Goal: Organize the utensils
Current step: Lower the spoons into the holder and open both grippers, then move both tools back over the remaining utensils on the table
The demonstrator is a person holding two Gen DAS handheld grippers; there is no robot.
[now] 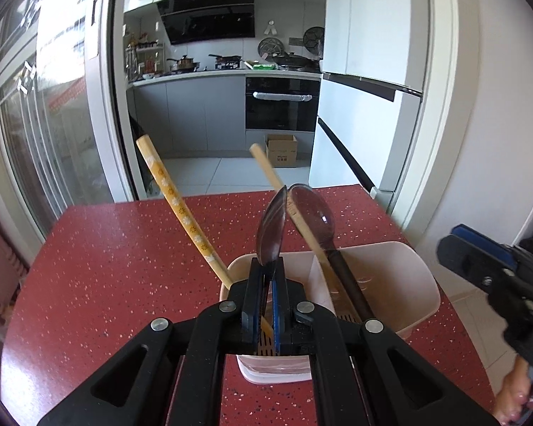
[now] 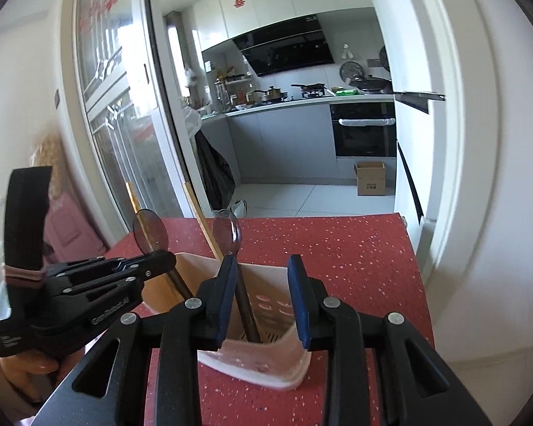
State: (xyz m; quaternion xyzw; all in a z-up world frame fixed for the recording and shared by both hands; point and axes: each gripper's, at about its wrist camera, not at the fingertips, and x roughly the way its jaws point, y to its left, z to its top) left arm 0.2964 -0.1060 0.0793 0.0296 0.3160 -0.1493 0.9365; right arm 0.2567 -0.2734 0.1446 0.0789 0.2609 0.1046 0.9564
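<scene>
Two spoons stand bowl-up in the pink utensil holder (image 1: 391,277) near the table's (image 1: 106,266) 6 o'clock edge: the left gripper (image 1: 266,273) is clenched on the neck of the left spoon (image 1: 272,227), while the right gripper (image 2: 263,284) stands released, its fingers (image 2: 298,294) straddling the right spoon (image 2: 227,229) without pressing it. Risk: drawing the right gripper back could snag that handle and tip the light holder. Letting go of the left spoon while tilted could drop it against the floral chopstick (image 1: 181,206) at its 10 o'clock.
</scene>
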